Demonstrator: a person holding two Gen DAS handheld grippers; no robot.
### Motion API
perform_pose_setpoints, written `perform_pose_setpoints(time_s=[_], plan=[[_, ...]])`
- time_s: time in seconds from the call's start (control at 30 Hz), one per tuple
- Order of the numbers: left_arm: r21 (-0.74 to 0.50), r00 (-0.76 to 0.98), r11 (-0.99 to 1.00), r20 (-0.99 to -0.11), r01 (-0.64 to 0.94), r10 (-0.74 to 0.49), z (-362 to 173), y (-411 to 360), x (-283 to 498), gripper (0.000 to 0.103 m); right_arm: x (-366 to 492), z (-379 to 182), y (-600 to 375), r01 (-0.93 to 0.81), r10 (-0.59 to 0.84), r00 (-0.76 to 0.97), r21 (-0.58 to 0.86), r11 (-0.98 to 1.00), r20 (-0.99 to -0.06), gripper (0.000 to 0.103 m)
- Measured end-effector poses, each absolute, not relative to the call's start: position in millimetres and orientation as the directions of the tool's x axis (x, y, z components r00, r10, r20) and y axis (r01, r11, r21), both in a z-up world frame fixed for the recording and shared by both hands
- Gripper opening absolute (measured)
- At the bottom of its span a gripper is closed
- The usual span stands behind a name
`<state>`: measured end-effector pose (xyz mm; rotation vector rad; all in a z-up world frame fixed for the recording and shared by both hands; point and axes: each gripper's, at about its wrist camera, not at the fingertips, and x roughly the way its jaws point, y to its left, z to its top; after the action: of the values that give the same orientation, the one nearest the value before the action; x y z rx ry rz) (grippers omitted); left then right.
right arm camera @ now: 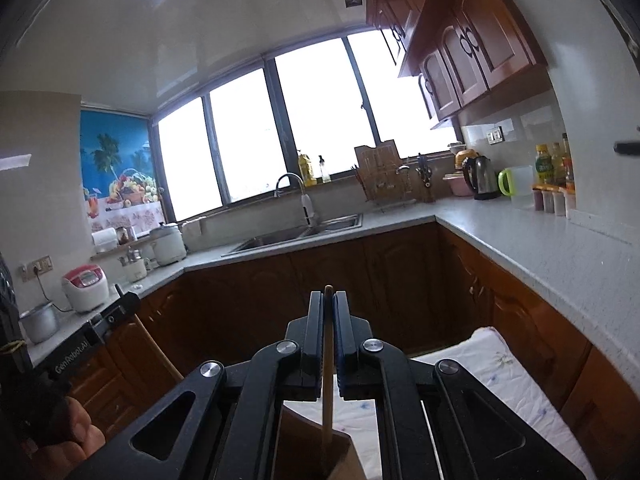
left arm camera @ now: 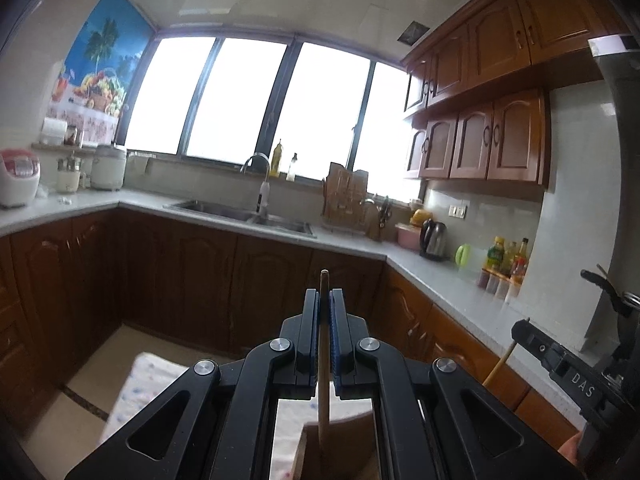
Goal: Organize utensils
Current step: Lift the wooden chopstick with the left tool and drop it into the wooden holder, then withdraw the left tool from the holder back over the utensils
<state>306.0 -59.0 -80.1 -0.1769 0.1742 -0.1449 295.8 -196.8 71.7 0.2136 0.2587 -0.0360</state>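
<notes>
My left gripper (left arm camera: 324, 296) is shut on a thin wooden chopstick (left arm camera: 323, 364) that stands upright between the pads, its lower end over a brown wooden holder (left arm camera: 340, 444). My right gripper (right arm camera: 329, 300) is shut on a second wooden chopstick (right arm camera: 328, 372), also upright, its lower end at the brown holder (right arm camera: 312, 448). Both grippers are raised and point across the kitchen toward the window. The right gripper also shows at the right edge of the left wrist view (left arm camera: 560, 356), with its chopstick (left arm camera: 498, 364) below it. The left gripper shows at the left of the right wrist view (right arm camera: 100, 328).
A white floral cloth (right arm camera: 508, 384) lies under the holder. An L-shaped grey counter (left arm camera: 440, 280) carries a sink (left arm camera: 240, 212), a kettle (left arm camera: 434, 240), sauce bottles (left arm camera: 506, 260), a wooden rack (left arm camera: 346, 196) and rice cookers (left arm camera: 18, 176). Brown cabinets stand below and above.
</notes>
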Motion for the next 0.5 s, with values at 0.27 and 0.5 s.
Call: perform_pose_setpoints(time_s=[0.27, 0.5], plan=[[-0.219, 0.956, 0.97, -0.245, 0.106, -0.16, -130.1, -60.4, 324.4, 0.004, 302.5, 47.1, -209.9, 0.081, -0.006, 0.959, 0.253, 0.964, -0.284, 0.005], [-0.222, 0.95, 0.968, -0.261, 0.117, -0.175, -117.0, -53.2, 330.8, 0.004, 307.1, 49.4, -217.5, 0.082, 0.015, 0.943, 0.277, 0.957, -0.331, 0.005]])
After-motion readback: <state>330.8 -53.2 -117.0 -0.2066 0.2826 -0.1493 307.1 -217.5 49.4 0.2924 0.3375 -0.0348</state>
